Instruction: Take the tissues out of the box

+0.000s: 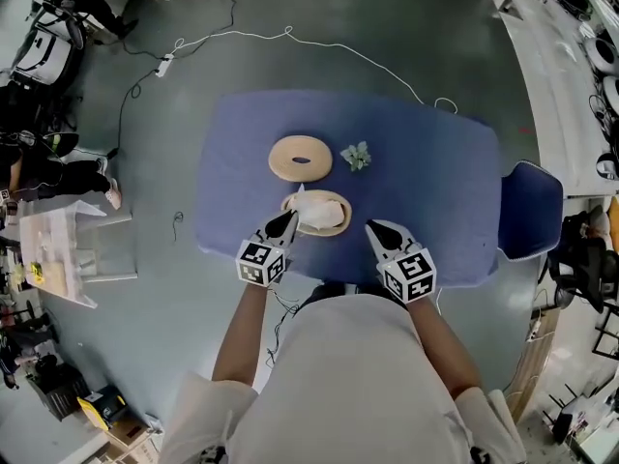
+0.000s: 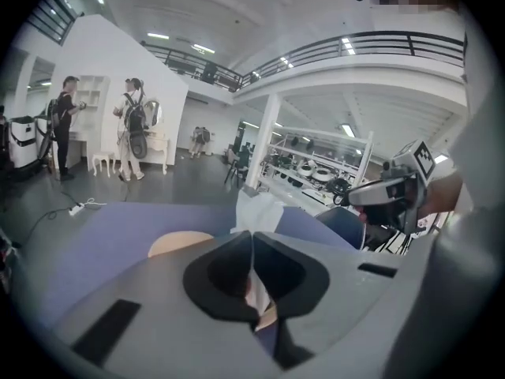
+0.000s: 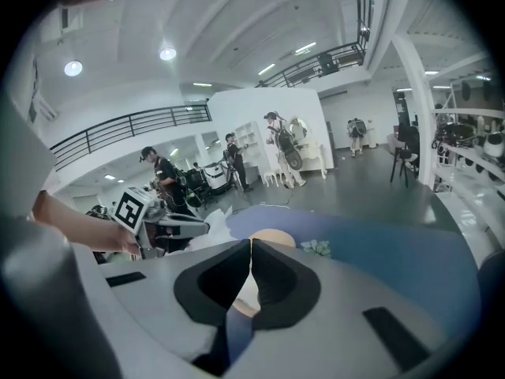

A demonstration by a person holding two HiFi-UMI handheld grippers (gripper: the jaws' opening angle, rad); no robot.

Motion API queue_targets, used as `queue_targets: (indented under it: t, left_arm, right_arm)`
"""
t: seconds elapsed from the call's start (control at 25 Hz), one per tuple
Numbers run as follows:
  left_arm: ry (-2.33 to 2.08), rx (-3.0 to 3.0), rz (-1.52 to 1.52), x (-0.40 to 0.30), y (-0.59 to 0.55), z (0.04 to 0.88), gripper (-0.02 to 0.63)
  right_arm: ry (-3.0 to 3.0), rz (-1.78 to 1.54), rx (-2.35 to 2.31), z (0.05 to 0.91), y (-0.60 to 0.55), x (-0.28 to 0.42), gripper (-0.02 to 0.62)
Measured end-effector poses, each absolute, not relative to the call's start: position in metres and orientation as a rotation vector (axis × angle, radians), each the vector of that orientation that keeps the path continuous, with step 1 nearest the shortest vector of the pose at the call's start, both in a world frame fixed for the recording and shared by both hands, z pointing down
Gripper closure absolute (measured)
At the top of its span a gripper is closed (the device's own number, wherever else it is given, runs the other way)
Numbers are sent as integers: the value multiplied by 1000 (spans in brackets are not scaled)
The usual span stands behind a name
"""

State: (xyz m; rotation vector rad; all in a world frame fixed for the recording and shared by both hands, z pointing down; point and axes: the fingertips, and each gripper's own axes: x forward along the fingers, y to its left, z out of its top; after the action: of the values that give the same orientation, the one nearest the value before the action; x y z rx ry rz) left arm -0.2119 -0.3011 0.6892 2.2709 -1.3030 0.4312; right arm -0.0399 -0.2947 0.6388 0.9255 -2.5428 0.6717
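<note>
While left gripper pinches tissue, box sits near table's edge.

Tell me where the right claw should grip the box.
Probably its right rim, coming from the right. The box is a low oval whose rim is bare there, nearest the right claw; the tissue and the left claw, shut on it, crowd the left side.

Before you stands a table draped in dark blue cloth, with a small pale green leafy sprig lying on it towards the far side. A blue padded chair sits at its right end. A thin white cable snakes over the grey floor beyond it.
</note>
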Motion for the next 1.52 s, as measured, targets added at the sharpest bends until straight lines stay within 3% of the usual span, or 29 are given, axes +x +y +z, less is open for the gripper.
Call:
queue_targets:
  t: [0.92,1.52]
  left_arm:
    - [-1632,2376,201,-236,-255,481,595]
    - [-1769,2455,91,-259,-240,402,595]
  right_arm:
    - [-2745,210,1010,476,-319,-17,565]
    - [-2834,69,1008,418,-318,-29,566]
